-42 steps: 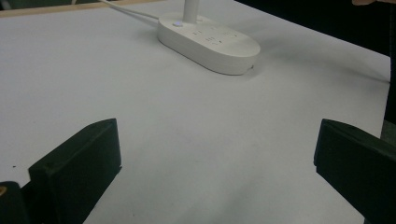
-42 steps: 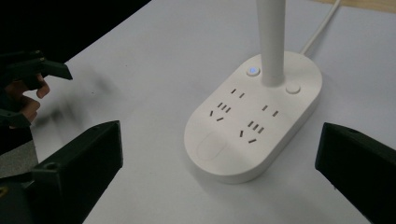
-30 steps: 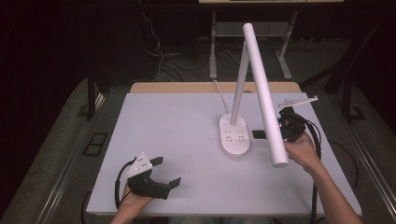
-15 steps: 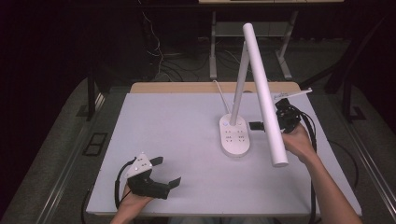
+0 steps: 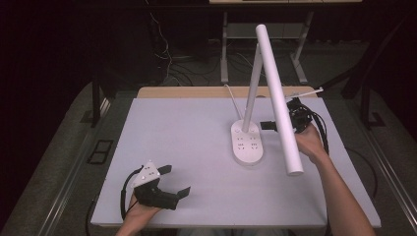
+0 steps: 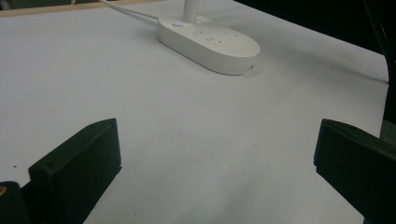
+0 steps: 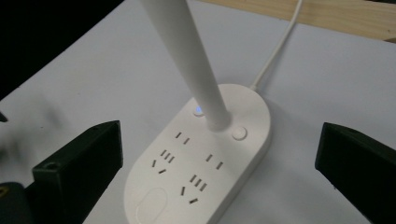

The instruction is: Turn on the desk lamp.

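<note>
Desk lamp [image 5: 247, 142] w/ socket base stands right of centre on white table [image 5: 187, 132]. R gripper [image 5: 275, 126] beside base, jaws wide apart, grasping nothing. L gripper [image 5: 173, 181] at near-left edge, jaws spread, empty.

Left gripper [image 5: 172, 183] low near table's front edge, left of centre, jaws wide apart, empty, pointing right and away. Left hand [image 5: 140, 209] grips it from below, forearm entering over front edge. Right gripper [image 5: 275, 125] raised over table's right half, jaws spread wide, aimed left. Right hand [image 5: 309, 141] behind it, forearm running back toward front right corner.
</note>
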A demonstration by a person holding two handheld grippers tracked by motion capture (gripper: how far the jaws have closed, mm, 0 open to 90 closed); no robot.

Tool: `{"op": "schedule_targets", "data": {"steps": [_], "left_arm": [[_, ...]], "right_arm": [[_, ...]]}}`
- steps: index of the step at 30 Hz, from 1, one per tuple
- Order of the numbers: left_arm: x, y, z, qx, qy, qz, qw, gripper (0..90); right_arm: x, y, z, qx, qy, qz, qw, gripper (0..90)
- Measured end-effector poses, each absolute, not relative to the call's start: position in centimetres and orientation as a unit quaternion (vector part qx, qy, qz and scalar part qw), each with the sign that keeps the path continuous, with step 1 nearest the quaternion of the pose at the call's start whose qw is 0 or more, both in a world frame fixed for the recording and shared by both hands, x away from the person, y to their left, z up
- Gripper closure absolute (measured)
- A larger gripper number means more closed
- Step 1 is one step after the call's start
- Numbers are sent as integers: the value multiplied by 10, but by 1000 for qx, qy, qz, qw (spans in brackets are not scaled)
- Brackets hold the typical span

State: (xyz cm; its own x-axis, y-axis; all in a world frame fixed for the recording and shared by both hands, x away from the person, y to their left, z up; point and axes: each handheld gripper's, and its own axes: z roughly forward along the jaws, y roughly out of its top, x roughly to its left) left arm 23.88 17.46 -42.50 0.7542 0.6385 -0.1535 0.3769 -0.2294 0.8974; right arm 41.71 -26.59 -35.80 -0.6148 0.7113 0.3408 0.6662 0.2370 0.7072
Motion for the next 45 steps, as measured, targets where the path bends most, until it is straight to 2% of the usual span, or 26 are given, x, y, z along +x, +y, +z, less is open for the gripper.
{"op": "schedule_targets", "data": {"steps": [1,2,4,8,10,14,30,37,39,45], "left_arm": [[239,175,-425,774,328,124,527,0],[239,175,-425,774,328,124,527,0],[239,175,-425,774,327,124,528,0],[239,175,-425,774,327,123,528,0],[239,175,-425,775,327,123,527,0],[239,175,-425,774,326,123,528,0],[239,176,-425,775,326,123,527,0],[239,176,-425,775,327,124,526,0],[239,176,-425,775,327,124,527,0],[239,176,-425,776,324,123,526,0]], "right_arm": [[417,-266,-358,438,786,435,26,4],[420,-266,-361,437,789,432,27,71],[422,-266,-362,441,788,428,30,72],[427,-262,-368,444,790,421,38,235],[428,-262,-369,445,790,420,38,251],[434,-258,-377,451,789,416,36,366],[447,-249,-396,462,776,429,35,586],[451,-247,-403,464,774,430,29,656],[452,-245,-406,466,773,430,30,734],[456,-243,-412,460,774,435,19,864]]}}
